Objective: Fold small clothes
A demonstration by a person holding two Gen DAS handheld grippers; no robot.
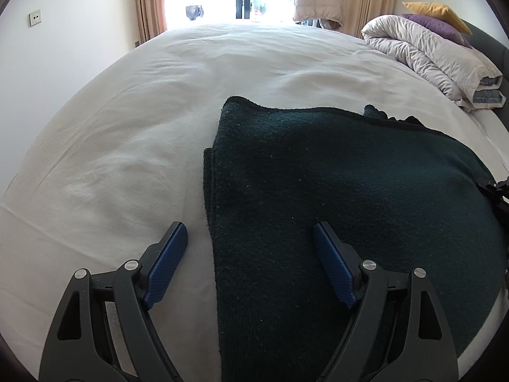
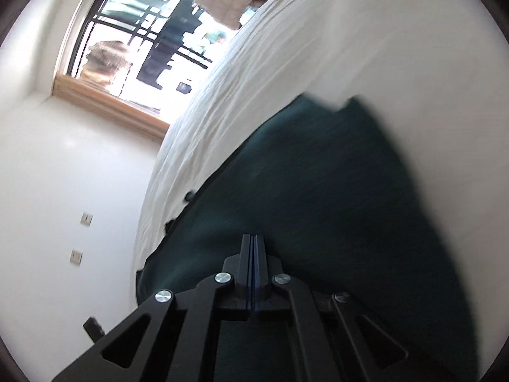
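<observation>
A dark green knitted garment (image 1: 334, 191) lies folded in layers on the white bed sheet (image 1: 127, 146). My left gripper (image 1: 249, 232) is open and empty, low over the garment's left edge: the left finger is over the sheet, the right finger over the cloth. In the right wrist view the camera is rolled sideways and blurred. My right gripper (image 2: 253, 238) has its jaws pressed together above the same green garment (image 2: 318, 207). No cloth shows between its fingers.
A rolled grey duvet (image 1: 435, 60) with purple and yellow pillows lies at the bed's far right. A window with curtains and a hanging pale jacket (image 1: 318, 0) stand beyond the bed. A white wall (image 2: 63, 191) with sockets is at the left.
</observation>
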